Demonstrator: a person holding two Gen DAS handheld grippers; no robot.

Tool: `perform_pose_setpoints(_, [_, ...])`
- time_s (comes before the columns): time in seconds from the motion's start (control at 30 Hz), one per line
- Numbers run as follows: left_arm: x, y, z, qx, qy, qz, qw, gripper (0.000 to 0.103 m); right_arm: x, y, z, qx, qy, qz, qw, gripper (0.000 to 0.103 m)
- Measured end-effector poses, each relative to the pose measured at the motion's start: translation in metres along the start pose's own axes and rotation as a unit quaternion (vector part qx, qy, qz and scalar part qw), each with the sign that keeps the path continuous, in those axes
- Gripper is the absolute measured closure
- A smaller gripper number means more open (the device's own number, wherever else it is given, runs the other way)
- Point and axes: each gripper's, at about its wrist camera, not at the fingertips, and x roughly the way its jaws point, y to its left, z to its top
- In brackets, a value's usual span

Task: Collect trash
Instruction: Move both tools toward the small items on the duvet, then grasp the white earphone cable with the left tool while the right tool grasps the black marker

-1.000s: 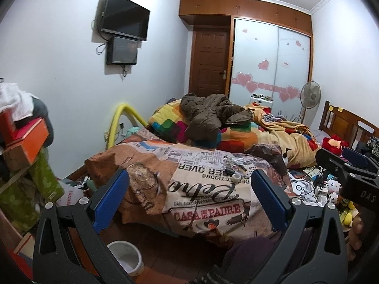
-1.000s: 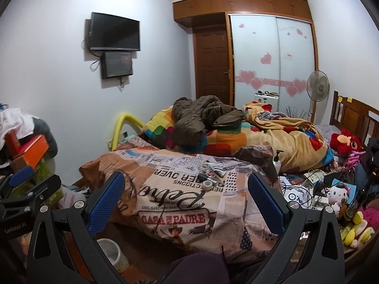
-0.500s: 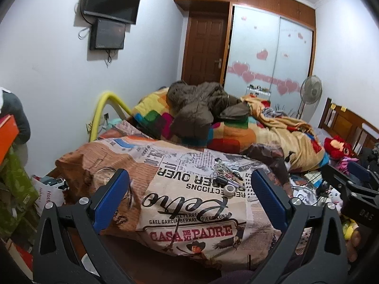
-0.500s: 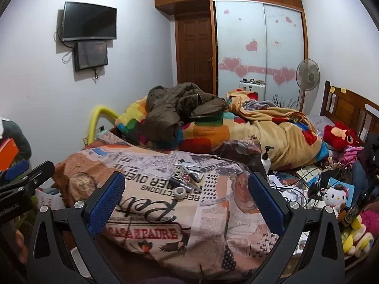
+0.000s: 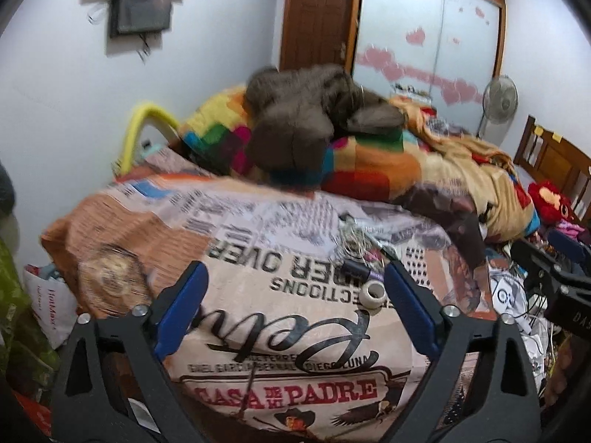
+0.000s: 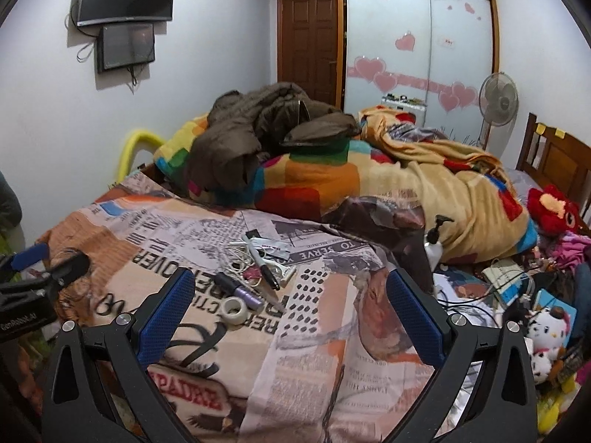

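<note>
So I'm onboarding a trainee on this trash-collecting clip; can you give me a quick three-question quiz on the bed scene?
1. True or false: the roll of tape lies on the newsprint-patterned bedspread.
2. What lies heaped on the colourful blanket? A) brown jacket B) a laptop C) a backpack
3. Fill in: the right tongs hold ____ between their pads.

Key: 1 true. 2 A. 3 nothing; their jaws stand wide apart above the bedspread. The left tongs are closing, also with nothing gripped.

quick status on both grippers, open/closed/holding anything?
Left gripper: open, jaws closing, nothing gripped; the tape roll lies just inside its right finger.
Right gripper: open, empty.
</note>
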Motion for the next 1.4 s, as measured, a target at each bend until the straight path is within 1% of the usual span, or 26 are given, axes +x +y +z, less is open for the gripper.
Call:
perform_pose_setpoints(0.07, [0.027, -0.004, -0.002, 0.003, 0.022, -0.005, 0.9997, 0.013, 0.016, -0.004, 0.003, 0.006, 0.004, 0.014, 1.000, 0.000])
perform_pose_setpoints(0.13, [0.046, -0.008, -0.003, 0.007, 0.034, -0.006, 0.9994, 0.013, 0.033, -0.008, 0.009, 0.015, 0.004, 0.020, 1.000, 0.000])
perform_pose_setpoints(0.2, [0.067, -0.010, -0.004, 0.004, 0.053, -0.016, 0.9984, 0.013, 0.051, -0.012, 0.014, 0.021, 0.004, 0.027, 0.999, 0.000])
perform_pose_setpoints(0.27, [0.089, -0.013, -0.002, -0.008, 0.073, -0.033, 0.9967, 0.013, 0.071, -0.015, 0.019, 0.025, 0.011, 0.034, 0.999, 0.004])
perform_pose_setpoints(0.37, [0.115, -0.014, 0.003, -0.021, 0.081, -0.042, 0.9956, 0.013, 0.099, -0.020, 0.022, 0.031, 0.032, 0.059, 0.997, 0.013])
perform_pose_setpoints(0.43, [0.132, -0.014, 0.008, -0.026, 0.082, -0.042, 0.9954, 0.013, 0.117, -0.020, 0.018, 0.030, 0.047, 0.070, 0.996, 0.021])
perform_pose_setpoints(0.5, [0.145, -0.012, 0.011, -0.032, 0.085, -0.044, 0.9949, 0.014, 0.132, -0.020, 0.012, 0.031, 0.065, 0.070, 0.995, 0.026])
perform_pose_setpoints(0.57, [0.161, -0.013, 0.015, -0.036, 0.092, -0.053, 0.9937, 0.014, 0.148, -0.022, 0.004, 0.039, 0.090, 0.087, 0.991, 0.030])
perform_pose_setpoints(0.6, [0.168, -0.014, 0.017, -0.037, 0.095, -0.058, 0.9931, 0.015, 0.155, -0.022, 0.001, 0.042, 0.102, 0.094, 0.989, 0.037])
perform_pose_setpoints(0.63, [0.173, -0.015, 0.018, -0.036, 0.098, -0.062, 0.9927, 0.016, 0.163, -0.022, -0.001, 0.041, 0.116, 0.099, 0.987, 0.047])
perform_pose_setpoints(0.67, [0.178, -0.016, 0.019, -0.036, 0.100, -0.064, 0.9923, 0.018, 0.170, -0.022, -0.003, 0.040, 0.128, 0.105, 0.985, 0.052])
perform_pose_setpoints(0.7, [0.183, -0.018, 0.020, -0.035, 0.103, -0.066, 0.9919, 0.019, 0.174, -0.021, -0.005, 0.039, 0.136, 0.109, 0.984, 0.059])
perform_pose_setpoints(0.73, [0.188, -0.020, 0.020, -0.036, 0.107, -0.070, 0.9911, 0.020, 0.179, -0.020, -0.006, 0.040, 0.141, 0.113, 0.983, 0.062])
perform_pose_setpoints(0.83, [0.203, -0.020, 0.020, -0.040, 0.119, -0.084, 0.9885, 0.028, 0.188, -0.019, -0.009, 0.046, 0.151, 0.134, 0.978, 0.064])
perform_pose_setpoints(0.9, [0.212, -0.021, 0.020, -0.042, 0.131, -0.096, 0.9858, 0.038, 0.192, -0.016, -0.009, 0.041, 0.156, 0.143, 0.976, 0.065])
perform_pose_setpoints(0.97, [0.221, -0.021, 0.018, -0.046, 0.144, -0.106, 0.9827, 0.045, 0.196, -0.012, -0.010, 0.036, 0.159, 0.148, 0.975, 0.067])
perform_pose_setpoints(1.0, [0.225, -0.021, 0.017, -0.050, 0.151, -0.112, 0.9809, 0.048, 0.198, -0.011, -0.010, 0.037, 0.162, 0.151, 0.974, 0.070])
perform_pose_setpoints(1.03, [0.229, -0.021, 0.016, -0.055, 0.158, -0.118, 0.9788, 0.049, 0.201, -0.010, -0.011, 0.042, 0.166, 0.156, 0.973, 0.077])
perform_pose_setpoints(1.1, [0.236, -0.020, 0.013, -0.063, 0.167, -0.126, 0.9759, 0.054, 0.205, -0.009, -0.012, 0.050, 0.171, 0.158, 0.971, 0.081])
perform_pose_setpoints(1.23, [0.243, -0.019, 0.010, -0.079, 0.174, -0.139, 0.9717, 0.059, 0.210, -0.008, -0.013, 0.061, 0.174, 0.160, 0.970, 0.081])
perform_pose_setpoints(1.33, [0.246, -0.019, 0.010, -0.087, 0.179, -0.155, 0.9678, 0.068, 0.212, -0.004, -0.014, 0.054, 0.174, 0.156, 0.971, 0.081])
perform_pose_setpoints(1.4, [0.248, -0.020, 0.010, -0.086, 0.183, -0.158, 0.9665, 0.076, 0.212, -0.003, -0.015, 0.051, 0.171, 0.155, 0.972, 0.082])
